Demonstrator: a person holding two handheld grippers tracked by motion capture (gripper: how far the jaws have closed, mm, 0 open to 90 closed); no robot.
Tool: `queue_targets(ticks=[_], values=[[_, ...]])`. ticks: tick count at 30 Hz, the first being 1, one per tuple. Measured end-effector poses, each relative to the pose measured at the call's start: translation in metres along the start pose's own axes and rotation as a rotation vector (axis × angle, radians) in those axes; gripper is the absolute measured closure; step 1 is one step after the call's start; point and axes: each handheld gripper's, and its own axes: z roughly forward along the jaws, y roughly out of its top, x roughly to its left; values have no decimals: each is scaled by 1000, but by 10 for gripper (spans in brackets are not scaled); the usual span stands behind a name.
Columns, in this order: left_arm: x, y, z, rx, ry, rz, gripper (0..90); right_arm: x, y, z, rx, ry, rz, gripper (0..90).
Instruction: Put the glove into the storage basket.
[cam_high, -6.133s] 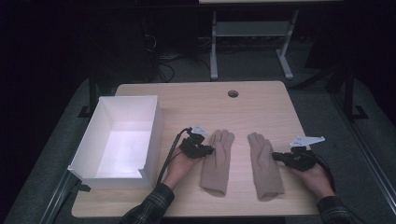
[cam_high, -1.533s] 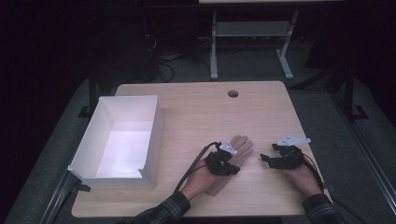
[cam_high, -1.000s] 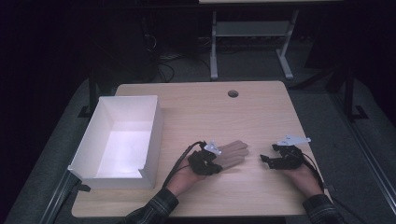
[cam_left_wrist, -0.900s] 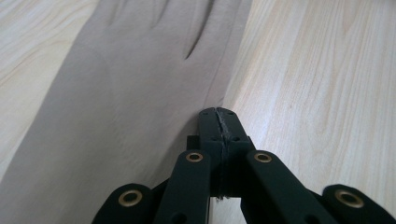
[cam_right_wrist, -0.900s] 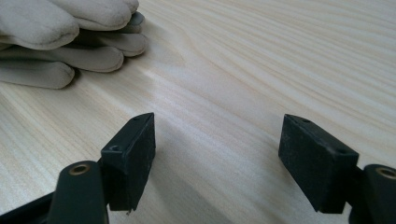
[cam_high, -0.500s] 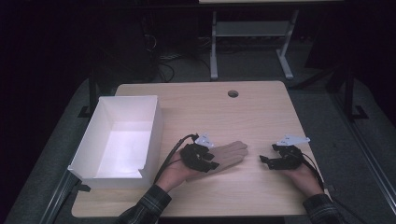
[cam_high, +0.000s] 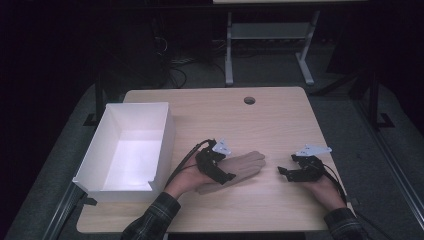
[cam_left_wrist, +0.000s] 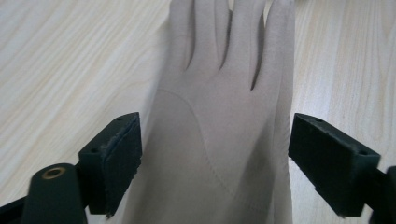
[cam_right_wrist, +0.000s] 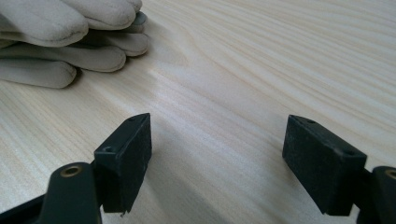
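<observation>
A white box (cam_high: 127, 147) sits at the nine o'clock side of the bench (cam_high: 280, 115), open at the top, and its inside shows nothing but bare white floor and walls. To its three o'clock lie the beige gloves (cam_high: 240, 167), stacked one on the other (the right gripper view shows two layers of fingertips (cam_right_wrist: 70, 42), so I count two gloves in one pile), fingers pointing toward two o'clock. The left gripper (cam_high: 220, 172) rests over the cuff end of that pile; its jaws have just been opening and now stand spread to either side of the glove's palm (cam_left_wrist: 219, 135), pads clear of the cloth, the glove lying flat between them. The right gripper (cam_high: 285, 172) rests on bare wood at the pile's three o'clock, near the gloves' fingertips but apart from them, its jaws spread wide with nothing but wood grain between. Nothing lies between box and gloves except the left gripper's cable and the person's hand. A round hole (cam_high: 249, 100) shows in the bench top at twelve o'clock. The count: one box, two gloves, two grippers, and a metal stand (cam_high: 267, 37) on the floor beyond the bench.
</observation>
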Motion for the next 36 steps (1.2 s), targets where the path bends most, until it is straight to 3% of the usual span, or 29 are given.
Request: queue_targets(ticks=[11,16,21,26,36], values=[[-1,-3,22,53,0,38,138,0,0,0,-2,-1,3,236],[-2,-5,25,40,-8,6,140,1,0,0,0,0,2,235],[-3,-5,25,64,-13,29,156,1,0,0,-2,-1,3,235],[-5,-6,24,53,-33,10,256,1,0,0,-2,-1,3,236],[-10,-5,20,60,-97,12,594,1,0,1,-2,-1,1,236]])
